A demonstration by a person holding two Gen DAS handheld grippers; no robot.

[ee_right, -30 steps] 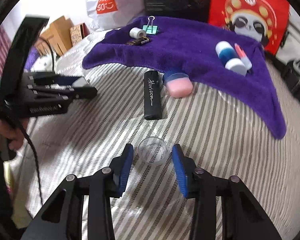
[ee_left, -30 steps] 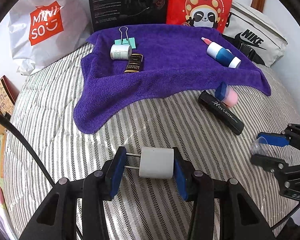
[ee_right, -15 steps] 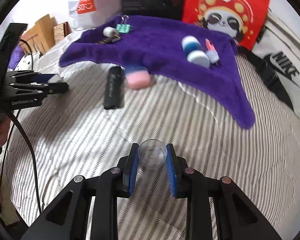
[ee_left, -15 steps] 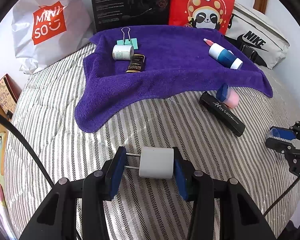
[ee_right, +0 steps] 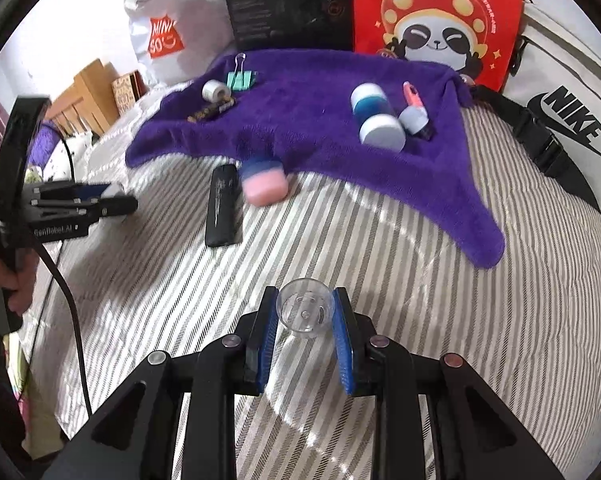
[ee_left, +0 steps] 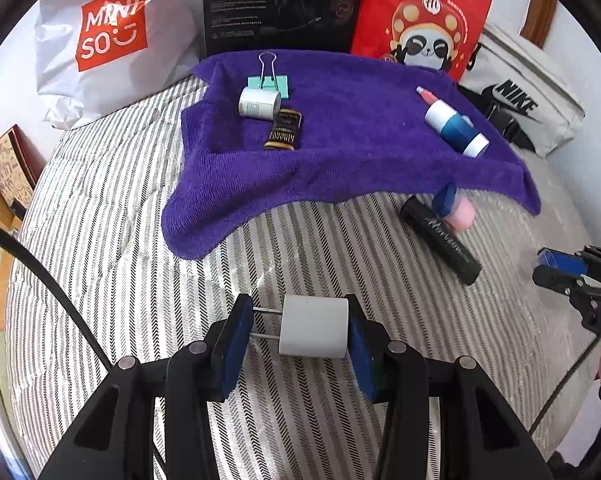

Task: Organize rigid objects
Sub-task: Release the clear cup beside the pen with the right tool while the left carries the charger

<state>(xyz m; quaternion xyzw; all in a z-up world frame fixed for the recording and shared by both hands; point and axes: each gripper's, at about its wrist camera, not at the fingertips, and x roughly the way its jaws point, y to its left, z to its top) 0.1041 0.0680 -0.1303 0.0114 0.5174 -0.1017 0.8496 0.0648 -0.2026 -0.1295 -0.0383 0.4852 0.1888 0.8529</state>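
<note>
Left gripper (ee_left: 300,334) clamped on white charger plug (ee_left: 314,333); right gripper (ee_right: 305,320) clamped on clear cup (ee_right: 305,313).
Both held above striped bedcover (ee_left: 120,240) (prongs against left pad); purple towel (ee_left: 340,160) beyond carries binder clip (ee_left: 269,82), blue-white bottle (ee_left: 456,130).

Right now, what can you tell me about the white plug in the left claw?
The white plug is a small, smooth, rounded block, plastic by its look, with two thin metal prongs pointing sideways toward one blue pad. It lies crosswise in the left claw, clamped between the pads: one presses its flat back, the other meets the prong tips. It sits above the striped bedcover, off the purple towel.
</note>
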